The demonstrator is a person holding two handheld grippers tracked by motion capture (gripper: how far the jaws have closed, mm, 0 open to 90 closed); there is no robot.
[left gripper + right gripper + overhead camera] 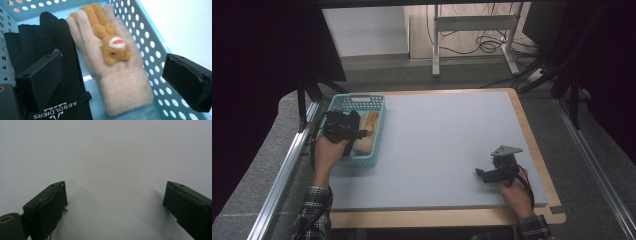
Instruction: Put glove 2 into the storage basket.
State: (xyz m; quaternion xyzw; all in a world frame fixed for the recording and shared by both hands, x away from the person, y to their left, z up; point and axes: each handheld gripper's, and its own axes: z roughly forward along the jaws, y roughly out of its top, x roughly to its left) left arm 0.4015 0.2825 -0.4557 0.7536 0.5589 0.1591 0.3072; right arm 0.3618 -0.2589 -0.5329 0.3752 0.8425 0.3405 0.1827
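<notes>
In basket (152,50): black glove (45,50) beside beige glove (120,85); left tongs (112,77) agape above; right tongs (115,202) agape.

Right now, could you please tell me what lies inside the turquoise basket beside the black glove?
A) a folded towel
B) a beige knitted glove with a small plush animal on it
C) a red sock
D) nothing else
B: in the left gripper view, a beige knitted glove with an orange plush animal lies beside the black glove in the basket.

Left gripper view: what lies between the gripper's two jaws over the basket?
The cream glove with its orange plush animal lies between the open jaws of the left gripper, untouched, inside the teal basket; the black glove lies beside it.
</notes>
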